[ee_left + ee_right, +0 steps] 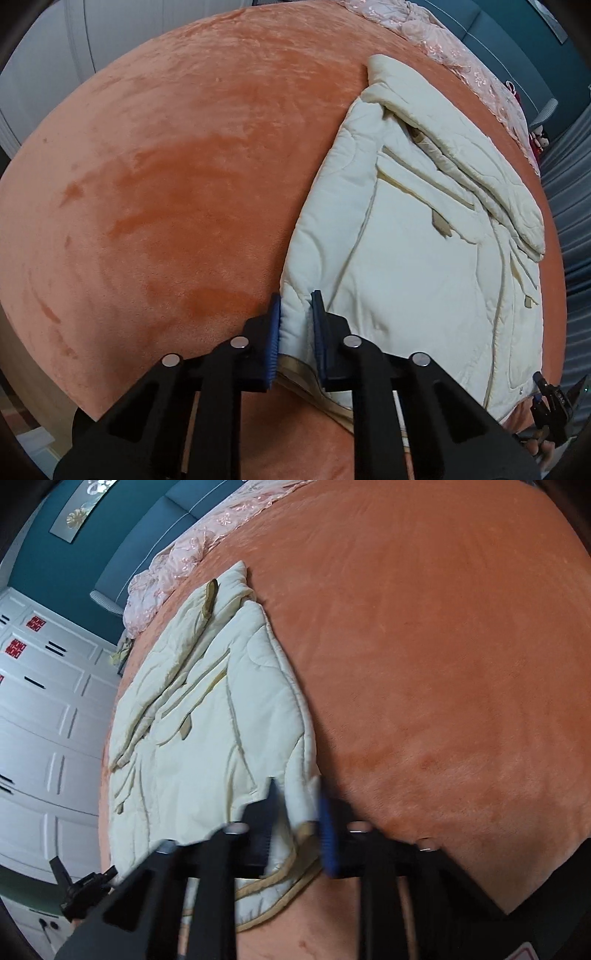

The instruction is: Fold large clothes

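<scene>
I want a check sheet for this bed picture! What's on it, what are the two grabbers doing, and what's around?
Surface: orange plush blanket covering the bed.
Job's things: cream quilted coat, partly folded, sleeve laid across it.
Clutter: pink lace fabric bunched at the bed's far edge.
Grippers: left gripper shut on the coat's hem corner; right gripper shut on the other hem corner.
Cables: nothing seen.
Surroundings: white wardrobe, teal wall.
</scene>
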A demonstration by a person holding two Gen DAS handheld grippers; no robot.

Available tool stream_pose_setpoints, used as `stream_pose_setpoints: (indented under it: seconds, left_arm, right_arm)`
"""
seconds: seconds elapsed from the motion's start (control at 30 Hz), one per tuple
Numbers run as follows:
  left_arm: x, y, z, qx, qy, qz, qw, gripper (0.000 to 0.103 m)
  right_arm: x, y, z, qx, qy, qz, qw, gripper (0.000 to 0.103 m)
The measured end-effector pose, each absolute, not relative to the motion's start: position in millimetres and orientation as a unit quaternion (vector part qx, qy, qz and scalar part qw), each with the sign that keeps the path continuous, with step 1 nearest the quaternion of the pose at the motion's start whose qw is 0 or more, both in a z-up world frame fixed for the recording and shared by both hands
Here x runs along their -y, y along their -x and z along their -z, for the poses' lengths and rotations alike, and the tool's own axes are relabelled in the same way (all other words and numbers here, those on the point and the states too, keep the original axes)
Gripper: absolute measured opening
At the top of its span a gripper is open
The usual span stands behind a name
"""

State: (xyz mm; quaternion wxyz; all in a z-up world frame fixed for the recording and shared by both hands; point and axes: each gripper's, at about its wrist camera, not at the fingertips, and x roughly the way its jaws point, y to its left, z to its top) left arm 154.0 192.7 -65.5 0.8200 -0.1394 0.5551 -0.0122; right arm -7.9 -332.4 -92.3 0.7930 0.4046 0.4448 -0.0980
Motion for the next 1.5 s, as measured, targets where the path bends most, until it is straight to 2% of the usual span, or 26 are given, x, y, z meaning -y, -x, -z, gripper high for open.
stream_pose_setpoints:
  seconds: [0.23, 0.5, 0.63, 0.73, 0.9, 1.0, 1.07, 1.1, 1.23, 1.3, 1.33, 1.4, 1.43, 1.5]
  left_arm:
    - [-180, -117, 2, -0.515, 0.075, 0.062, 0.852, 0.008]
    - [-202, -4, -30, -0.555, -0.007, 0.109, 0.824, 0.008]
    - [-216, 50, -48, -0.581, 0.020, 0.110, 0.807, 0.007]
    - [-230, 60, -74, -0.553, 0.078, 0.104, 0.823, 0.007]
    - [-223, 12, -123, -0.445, 0.100, 0.101, 0.884, 0.007]
    - [-198, -37, -143, -0.381, 0.073, 0.090, 0.917, 0.006]
    - [-182, -77, -145, -0.353, 0.051, 0.068, 0.932, 0.005]
    - [-172, -99, -142, -0.348, 0.039, 0.051, 0.935, 0.000]
    - [-141, -179, -105, -0.369, -0.008, 0.004, 0.930, 0.000]
    - [-132, -212, -82, -0.393, -0.017, -0.006, 0.919, 0.000]
    - [-128, -226, -68, -0.404, -0.021, -0.007, 0.914, 0.000]
    - [-126, -245, -46, -0.424, -0.023, -0.017, 0.905, 0.006]
    - [-127, -252, -38, -0.432, -0.022, -0.033, 0.901, 0.013]
    - [-138, -248, -36, -0.422, 0.005, -0.049, 0.905, 0.039]
  right_arm:
    - [312, 37, 25, -0.459, -0.298, 0.060, 0.835, 0.005]
    - [274, 143, -14, -0.571, -0.167, -0.009, 0.804, 0.005]
    - [254, 193, -37, -0.600, -0.161, -0.034, 0.783, 0.004]
    - [262, 197, -68, -0.558, -0.180, -0.024, 0.809, 0.004]
    - [300, 135, -115, -0.412, -0.224, 0.016, 0.883, 0.004]
    - [320, 74, -114, -0.356, -0.245, 0.037, 0.901, 0.004]
    - [330, 27, -101, -0.348, -0.248, 0.049, 0.903, 0.004]
    - [330, 6, -97, -0.349, -0.240, 0.061, 0.904, 0.004]
    - [336, -70, -58, -0.370, -0.236, 0.093, 0.894, 0.006]
    - [339, -90, -42, -0.369, -0.248, 0.112, 0.889, 0.017]
    - [341, -93, -36, -0.362, -0.255, 0.127, 0.888, 0.018]
    - [350, -93, -30, -0.343, -0.287, 0.149, 0.882, 0.018]
    - [353, -86, -28, -0.329, -0.308, 0.153, 0.879, 0.019]
    - [357, -78, -32, -0.310, -0.321, 0.154, 0.882, 0.036]
